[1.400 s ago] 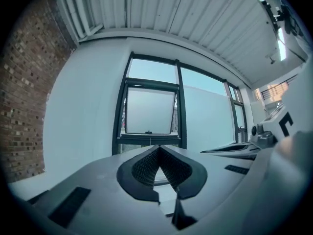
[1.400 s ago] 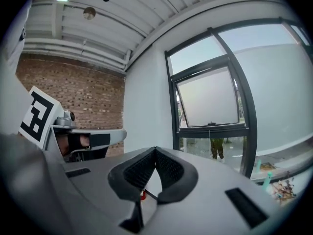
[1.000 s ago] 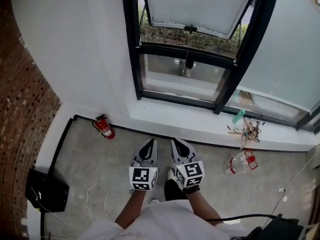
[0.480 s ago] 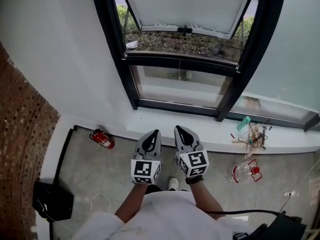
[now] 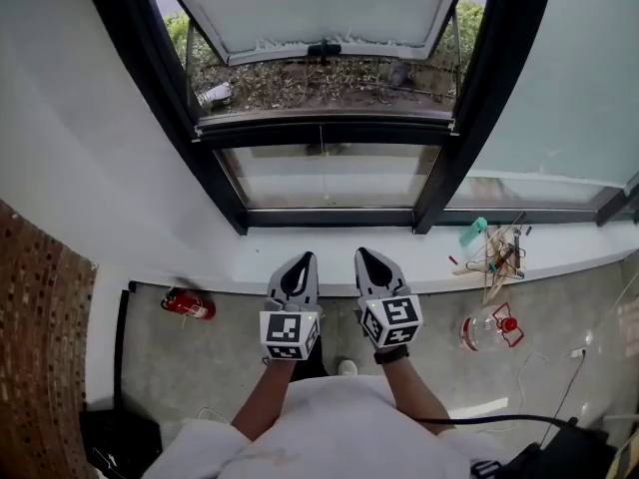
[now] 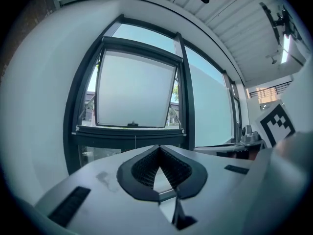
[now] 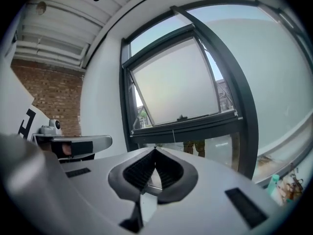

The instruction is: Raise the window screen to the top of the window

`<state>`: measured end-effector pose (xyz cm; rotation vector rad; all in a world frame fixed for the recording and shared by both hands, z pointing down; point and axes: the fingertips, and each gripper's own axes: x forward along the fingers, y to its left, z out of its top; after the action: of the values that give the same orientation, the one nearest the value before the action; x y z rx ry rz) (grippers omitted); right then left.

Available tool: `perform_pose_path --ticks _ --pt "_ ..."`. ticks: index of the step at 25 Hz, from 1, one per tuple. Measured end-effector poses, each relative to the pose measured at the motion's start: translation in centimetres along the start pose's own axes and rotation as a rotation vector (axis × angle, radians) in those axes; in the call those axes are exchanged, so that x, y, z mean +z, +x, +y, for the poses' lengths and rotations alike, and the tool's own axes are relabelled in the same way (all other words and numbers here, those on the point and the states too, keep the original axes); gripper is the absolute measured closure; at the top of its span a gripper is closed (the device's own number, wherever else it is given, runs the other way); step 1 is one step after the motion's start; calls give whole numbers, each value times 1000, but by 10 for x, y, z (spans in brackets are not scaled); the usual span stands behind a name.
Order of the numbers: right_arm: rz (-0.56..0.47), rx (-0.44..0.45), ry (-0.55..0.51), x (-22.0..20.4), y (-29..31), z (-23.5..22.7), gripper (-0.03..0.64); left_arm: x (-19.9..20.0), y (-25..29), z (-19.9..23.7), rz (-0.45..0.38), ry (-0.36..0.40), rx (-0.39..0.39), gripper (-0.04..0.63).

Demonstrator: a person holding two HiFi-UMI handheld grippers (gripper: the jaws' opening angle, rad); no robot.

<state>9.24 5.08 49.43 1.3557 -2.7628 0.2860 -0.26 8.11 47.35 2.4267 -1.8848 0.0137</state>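
A black-framed window (image 5: 329,128) stands ahead above a white ledge (image 5: 240,257). Its upper frosted sash (image 5: 310,8) is tilted outward, with a dark handle (image 5: 323,48) at its lower edge. A thin cord (image 5: 321,148) hangs from the cross rail over the lower pane (image 5: 329,176). I cannot make out any screen mesh. My left gripper (image 5: 302,260) and right gripper (image 5: 365,256) are side by side at the ledge, pointing level at the window. Both are shut on nothing, short of the frame. The left gripper (image 6: 159,147) and right gripper (image 7: 155,150) show closed pads in their own views.
A red fire extinguisher (image 5: 185,305) lies on the floor at the left by the brick wall (image 5: 40,347). At the right, a heap of small tools (image 5: 494,252) sits on the ledge and a plastic bottle (image 5: 487,327) lies below. Cables trail across the floor.
Both grippers have travelled forward together toward the window, which now looms larger and nearer. Their tips have reached the ledge. Both jaws stayed shut.
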Motion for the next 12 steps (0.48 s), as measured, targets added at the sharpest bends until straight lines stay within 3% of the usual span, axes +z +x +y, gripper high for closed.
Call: perform_pose_path --ticks 7,12 --pt "7 -48 -39 31 108 -28 618 24 103 65 -41 6 -73 595" --pt "-4 -69 -89 54 184 -31 618 37 167 120 -52 68 -97 595"
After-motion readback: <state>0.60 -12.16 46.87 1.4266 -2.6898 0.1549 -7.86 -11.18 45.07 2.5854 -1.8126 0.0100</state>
